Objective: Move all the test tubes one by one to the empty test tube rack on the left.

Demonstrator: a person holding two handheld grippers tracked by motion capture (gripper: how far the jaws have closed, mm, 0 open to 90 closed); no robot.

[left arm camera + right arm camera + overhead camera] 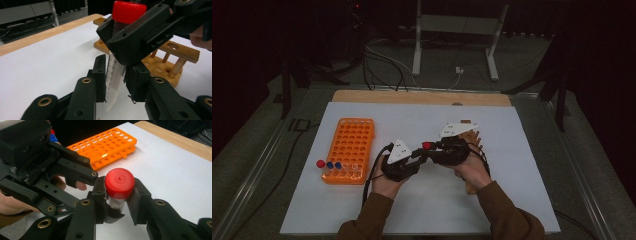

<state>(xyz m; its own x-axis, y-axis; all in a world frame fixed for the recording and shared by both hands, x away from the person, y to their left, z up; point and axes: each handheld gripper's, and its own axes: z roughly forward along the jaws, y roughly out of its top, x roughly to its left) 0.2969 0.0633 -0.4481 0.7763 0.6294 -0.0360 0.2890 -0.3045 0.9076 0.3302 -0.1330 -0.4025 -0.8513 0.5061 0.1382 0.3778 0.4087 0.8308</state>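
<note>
Above the middle of the white table sheet [512, 200], between the orange rack [350, 149] and wooden rack [172, 62], your right gripper [119, 195] pinches the red-capped tube [115, 75] below its cap; your left gripper [116, 82] clamps its lower body.

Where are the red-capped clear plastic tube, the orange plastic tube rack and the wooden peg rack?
Red-capped clear plastic tube [119, 183], right gripper view, on its cap top.
Orange plastic tube rack [352, 142], high view, on its holed top.
Wooden peg rack [182, 51], left gripper view, on its upper board.
</note>
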